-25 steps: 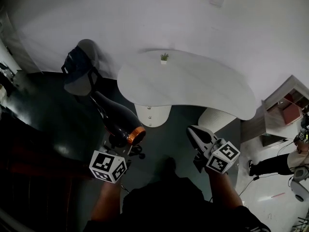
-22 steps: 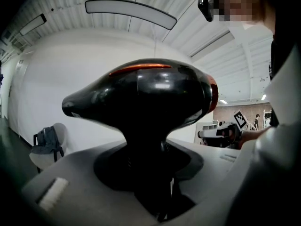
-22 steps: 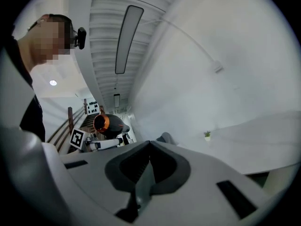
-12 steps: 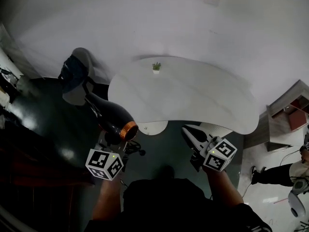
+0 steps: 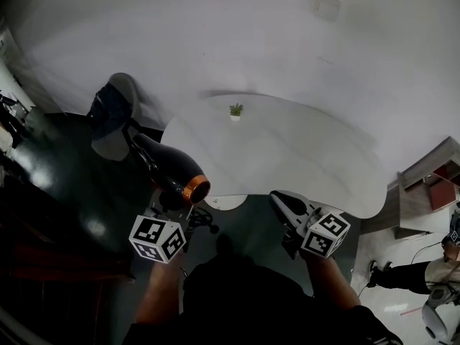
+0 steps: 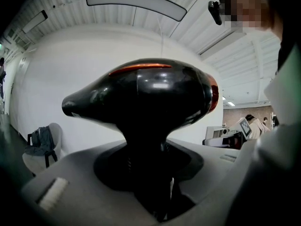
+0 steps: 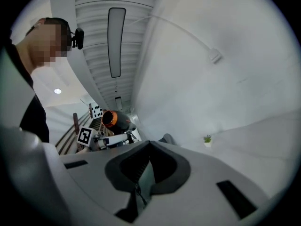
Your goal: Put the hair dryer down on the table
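The hair dryer [image 5: 171, 175] is hanging in the air by its handle, beside the near left edge of the white table [image 5: 287, 149]. It is not resting on anything, and its orange-ringed rear is pointing back toward the person. The left gripper [image 6: 155, 192] is clamping that handle from below, with its jaws part-way closed and pressing on it. All the bulk of the body is therefore sitting above the grip. That top-heavy hold is looking like the main risk: if the gripper is tilting on the way over, the dryer may be pivoting or sliding between the pads. Letting go before the body is fully above the tabletop would be sending it to the dark floor. Setting it close to the curved rim would be inviting the rounded shell to roll off. The right gripper [image 7: 141, 182] is hovering near the table's front edge with its jaws drawn together on nothing, so it is offering no support. The small potted plant [image 5: 236, 111] is standing well apart, at the far side.
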The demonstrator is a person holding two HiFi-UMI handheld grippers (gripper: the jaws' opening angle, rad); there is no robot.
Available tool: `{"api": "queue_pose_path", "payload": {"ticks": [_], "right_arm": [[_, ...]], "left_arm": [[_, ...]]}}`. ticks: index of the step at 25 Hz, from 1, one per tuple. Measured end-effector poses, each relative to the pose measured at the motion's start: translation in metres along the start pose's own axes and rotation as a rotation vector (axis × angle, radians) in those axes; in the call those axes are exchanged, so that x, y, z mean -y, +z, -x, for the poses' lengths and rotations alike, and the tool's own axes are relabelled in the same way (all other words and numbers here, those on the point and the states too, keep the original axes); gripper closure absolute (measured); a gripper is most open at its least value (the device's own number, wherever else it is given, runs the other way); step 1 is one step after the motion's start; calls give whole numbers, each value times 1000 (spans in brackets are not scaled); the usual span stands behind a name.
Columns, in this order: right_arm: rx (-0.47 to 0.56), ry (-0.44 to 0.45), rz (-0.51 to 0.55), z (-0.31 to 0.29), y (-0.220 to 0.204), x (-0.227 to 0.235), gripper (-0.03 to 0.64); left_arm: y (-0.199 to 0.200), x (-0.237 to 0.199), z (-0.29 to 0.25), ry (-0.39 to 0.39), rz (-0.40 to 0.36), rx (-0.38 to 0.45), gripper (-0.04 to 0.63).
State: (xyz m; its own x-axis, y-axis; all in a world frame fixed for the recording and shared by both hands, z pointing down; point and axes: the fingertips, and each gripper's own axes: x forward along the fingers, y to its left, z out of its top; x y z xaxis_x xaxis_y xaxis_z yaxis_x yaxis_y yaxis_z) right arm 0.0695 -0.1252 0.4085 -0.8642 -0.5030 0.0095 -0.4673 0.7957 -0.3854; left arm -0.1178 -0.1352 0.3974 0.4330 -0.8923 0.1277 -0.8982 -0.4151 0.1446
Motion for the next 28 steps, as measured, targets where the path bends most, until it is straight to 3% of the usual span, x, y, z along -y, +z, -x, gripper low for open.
{"api": "queue_pose_path", "payload": {"ticks": [16,28], "right_arm": [[-33,-33,-32,-114,19,62,604],[-59,-25,-39,-133,33,123,604]], "left_arm": [[1,-114,-86,-33,42,-45,416],[-8,-140,-148,11,121,-89,416]]}}
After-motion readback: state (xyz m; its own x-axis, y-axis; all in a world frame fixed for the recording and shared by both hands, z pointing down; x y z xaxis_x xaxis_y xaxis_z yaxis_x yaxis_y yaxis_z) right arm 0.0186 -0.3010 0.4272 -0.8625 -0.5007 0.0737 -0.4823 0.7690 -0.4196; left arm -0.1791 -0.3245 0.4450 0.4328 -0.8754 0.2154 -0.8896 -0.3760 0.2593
